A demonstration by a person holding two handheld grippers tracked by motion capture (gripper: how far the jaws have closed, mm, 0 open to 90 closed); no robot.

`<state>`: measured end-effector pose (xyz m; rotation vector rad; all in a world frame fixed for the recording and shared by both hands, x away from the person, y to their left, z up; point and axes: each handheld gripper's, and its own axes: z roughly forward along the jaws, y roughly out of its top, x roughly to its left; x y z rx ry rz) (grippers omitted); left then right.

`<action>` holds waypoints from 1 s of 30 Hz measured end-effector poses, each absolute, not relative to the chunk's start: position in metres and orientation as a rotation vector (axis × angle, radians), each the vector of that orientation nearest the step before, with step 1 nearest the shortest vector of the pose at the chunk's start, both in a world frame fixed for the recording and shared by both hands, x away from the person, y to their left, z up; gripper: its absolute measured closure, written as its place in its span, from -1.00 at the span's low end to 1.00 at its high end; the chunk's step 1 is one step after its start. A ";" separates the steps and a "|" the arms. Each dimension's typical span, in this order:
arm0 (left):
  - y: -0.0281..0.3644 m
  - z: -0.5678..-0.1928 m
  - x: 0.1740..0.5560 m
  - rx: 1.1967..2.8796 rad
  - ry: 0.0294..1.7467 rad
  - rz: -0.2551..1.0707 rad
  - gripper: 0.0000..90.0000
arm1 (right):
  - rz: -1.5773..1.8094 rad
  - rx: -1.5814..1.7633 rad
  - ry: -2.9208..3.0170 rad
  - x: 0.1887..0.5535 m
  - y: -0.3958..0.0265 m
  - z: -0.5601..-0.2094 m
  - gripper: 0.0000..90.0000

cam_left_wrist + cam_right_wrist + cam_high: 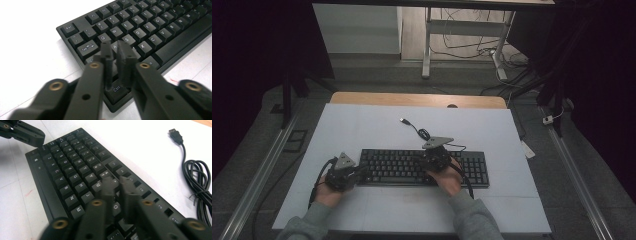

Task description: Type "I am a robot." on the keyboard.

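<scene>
High view: black keyboard (pixel 424 167) lies flat near the front middle of the white table (pixel 362 125), long side running left to right. Left gripper (pixel 357 172) sits at the keyboard's left end, held in the person's left hand (pixel 328 192), grey plate on top, tips pointing right at the edge keys. Right gripper (pixel 428 159) hangs over the middle-right of the keys, right hand (pixel 449 180) behind it, tips aimed at the key field. Grey sleeves come in from the bottom. Behind the keyboard its black cable (pixel 419 131) loops on the table and ends in a loose USB plug (pixel 403 120), unplugged, well apart from the keys.

Left gripper view: jaws stand slightly apart, a narrow slot between the pads, nothing clamped in it. Tips hover over the lower-left corner of the keyboard (pixel 140 32), around the Ctrl key (pixel 117 89) and the row above; whether they touch a key I cannot tell.

Right gripper view: jaws blurred, also a small gap between them, nothing held. They are over the U/O area of the keyboard (pixel 75 177). Left gripper (pixel 37 141) shows far off at the top left, at the keyboard's end. Coiled cable (pixel 198 185) and USB plug (pixel 175 135) lie on the table at right.
</scene>
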<state>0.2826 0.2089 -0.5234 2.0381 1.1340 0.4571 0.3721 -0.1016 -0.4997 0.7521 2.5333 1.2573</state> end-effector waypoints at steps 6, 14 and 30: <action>0.211 -0.522 0.282 2.009 1.126 0.453 0.45 | 1.285 0.749 2.512 0.372 -0.106 -0.499 0.45; 0.212 -0.522 0.282 1.996 1.138 0.461 0.15 | 1.278 0.734 2.498 0.370 -0.114 -0.497 0.36; 0.214 -0.521 0.282 1.986 1.138 0.464 -0.01 | 1.274 0.765 2.463 0.367 -0.135 -0.492 0.34</action>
